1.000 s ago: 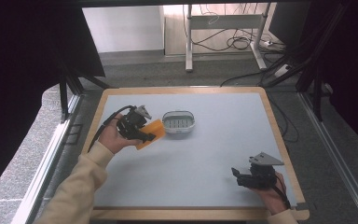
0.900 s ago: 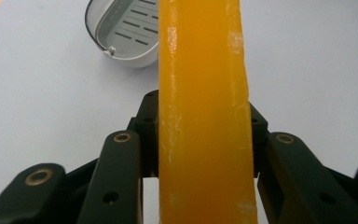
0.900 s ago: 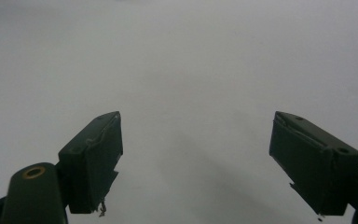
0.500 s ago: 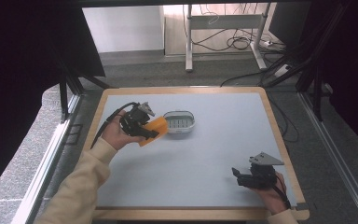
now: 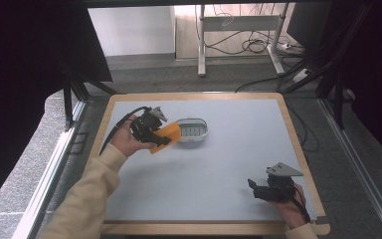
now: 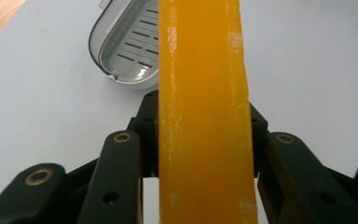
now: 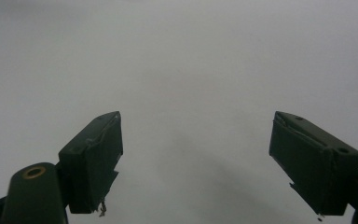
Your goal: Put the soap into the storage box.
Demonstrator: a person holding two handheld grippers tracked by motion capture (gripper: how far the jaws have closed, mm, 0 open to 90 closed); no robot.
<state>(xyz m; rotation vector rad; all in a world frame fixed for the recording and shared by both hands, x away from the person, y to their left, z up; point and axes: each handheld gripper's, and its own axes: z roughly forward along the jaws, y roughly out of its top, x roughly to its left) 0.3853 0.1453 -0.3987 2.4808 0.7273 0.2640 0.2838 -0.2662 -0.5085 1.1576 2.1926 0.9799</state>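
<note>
From the high view, the left hand-held gripper (image 5: 165,135) pinches an orange bar (image 5: 165,137) above the counter (image 5: 229,164), just beside a grey slotted dish (image 5: 193,132) — the right hand-held gripper (image 5: 254,187) rests near the counter's right front corner. Along the left gripper view, both jaws press the orange bar (image 6: 204,116), the dish (image 6: 127,46) beyond. Along the right gripper view, the jaws stand spread — bare counter (image 7: 191,70) between.

Right gripper (image 7: 196,163) jaws wide apart, nothing between them, above bare pale table surface (image 7: 182,60).
</note>
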